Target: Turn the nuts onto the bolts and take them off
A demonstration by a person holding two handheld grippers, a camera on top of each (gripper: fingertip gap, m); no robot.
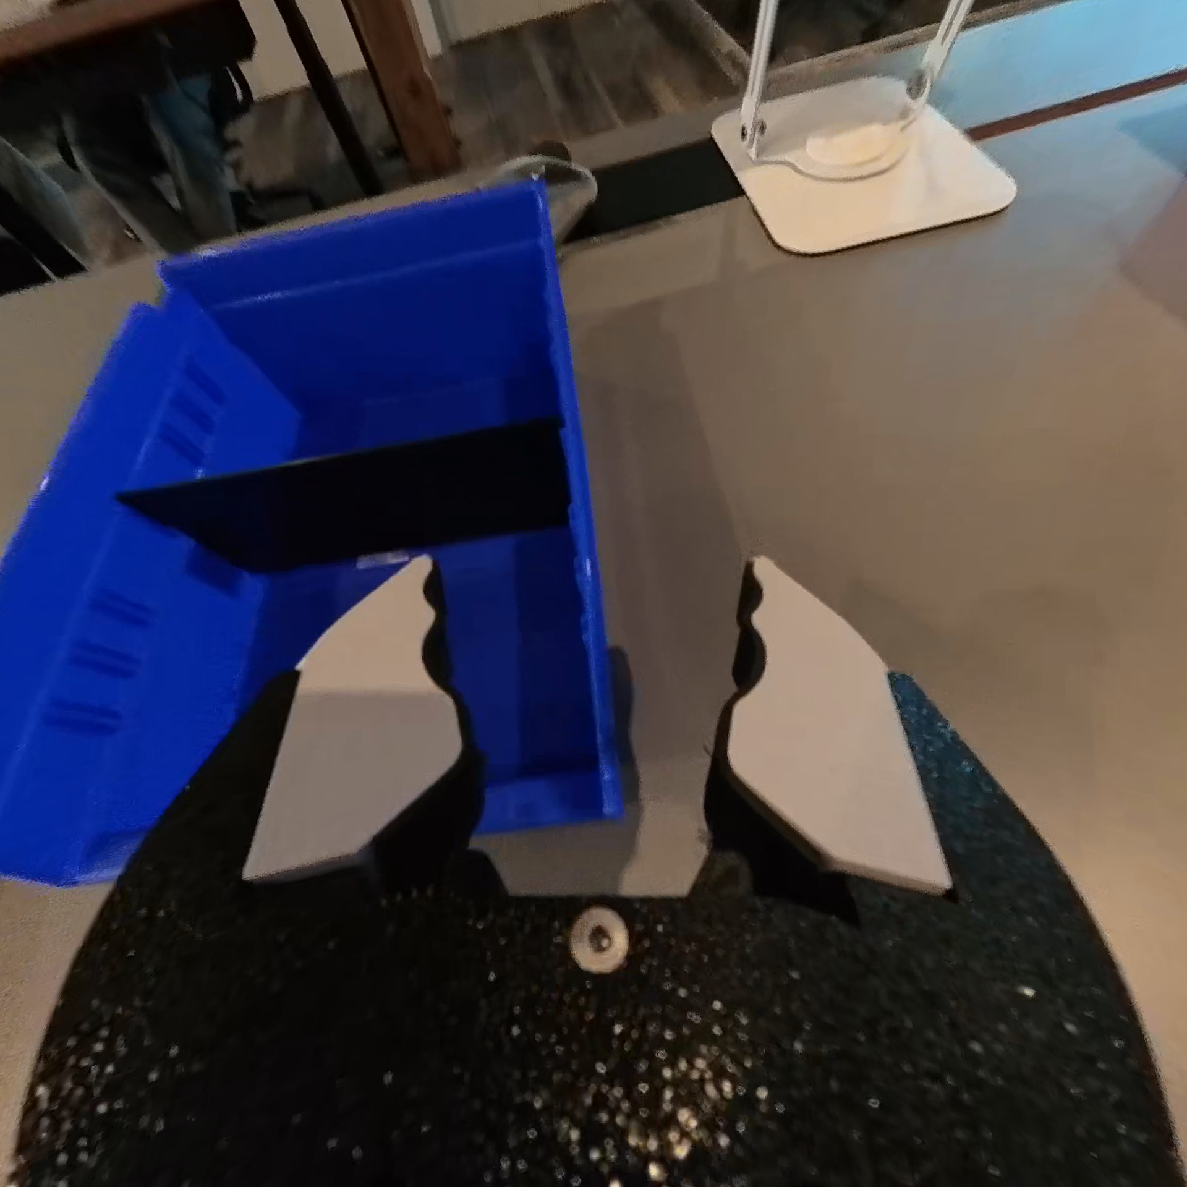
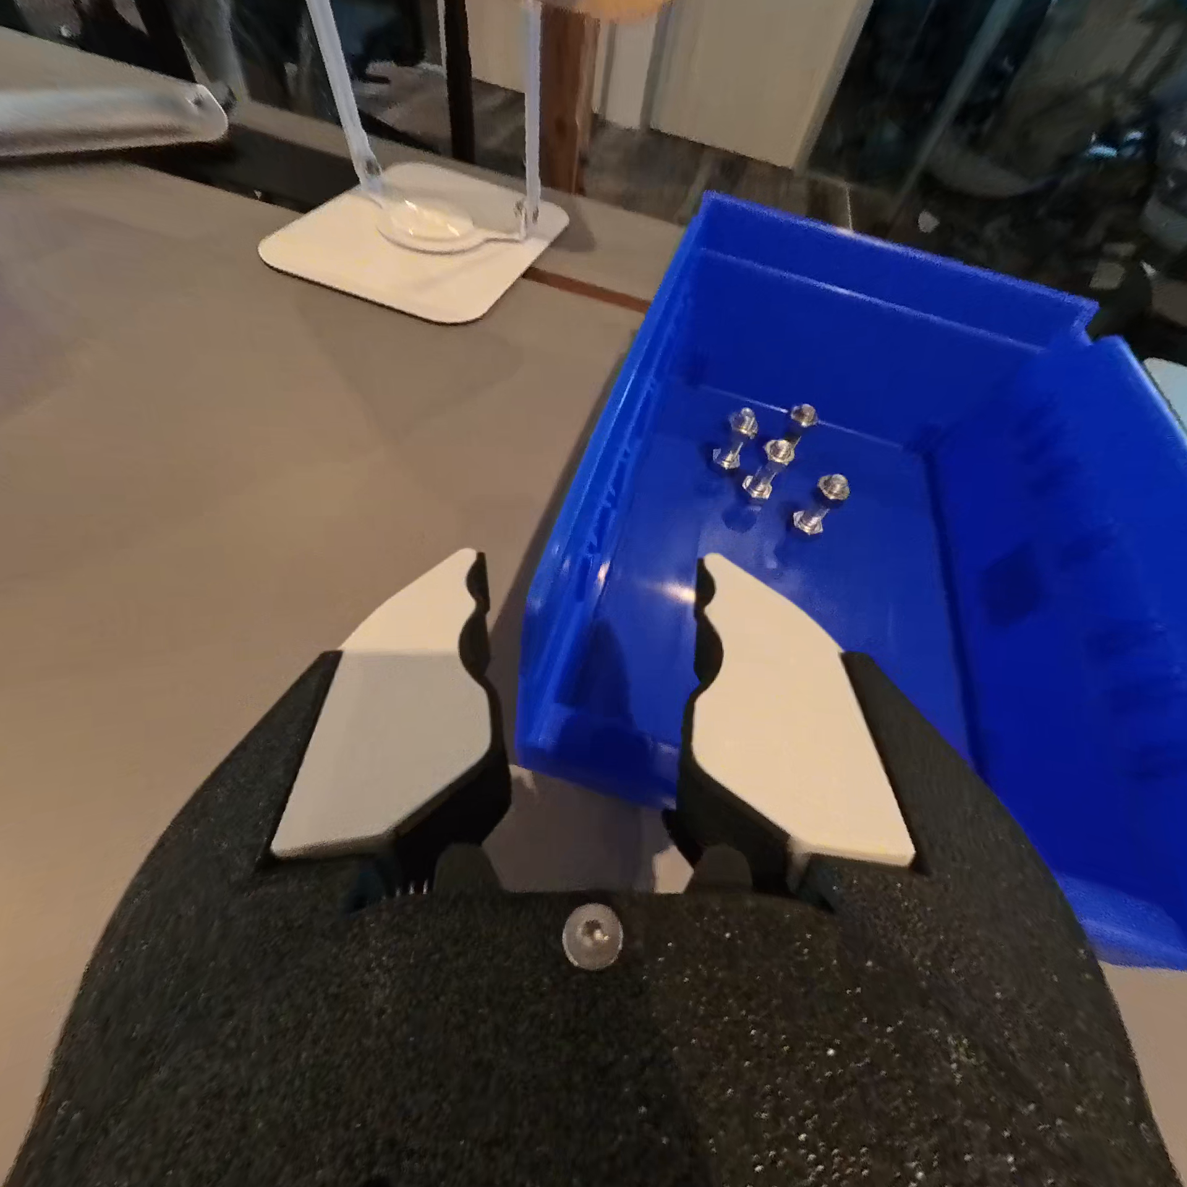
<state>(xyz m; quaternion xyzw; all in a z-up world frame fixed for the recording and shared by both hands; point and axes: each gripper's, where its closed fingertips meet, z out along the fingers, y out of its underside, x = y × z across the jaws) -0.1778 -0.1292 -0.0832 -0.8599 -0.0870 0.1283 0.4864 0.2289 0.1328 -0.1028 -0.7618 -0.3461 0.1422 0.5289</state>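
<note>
Workshop-like room: grey worktable (image 1: pixel 835 449), blue parts bins (image 2: pixel 835 308), white stand base (image 1: pixel 899 186).

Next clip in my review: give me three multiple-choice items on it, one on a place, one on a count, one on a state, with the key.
1. Where are the bolts?
A. inside the blue bin
B. on the table
C. on the white stand base

2. How many bolts show?
A. two
B. four
C. seven

3. The right gripper is:
A. shut on a bolt
B. shut on nothing
C. open

Key: 1 A, they stand on the bin floor; 2 B, four count in the right wrist view; 3 C, a wide gap between its fingers, nothing in it.
</note>
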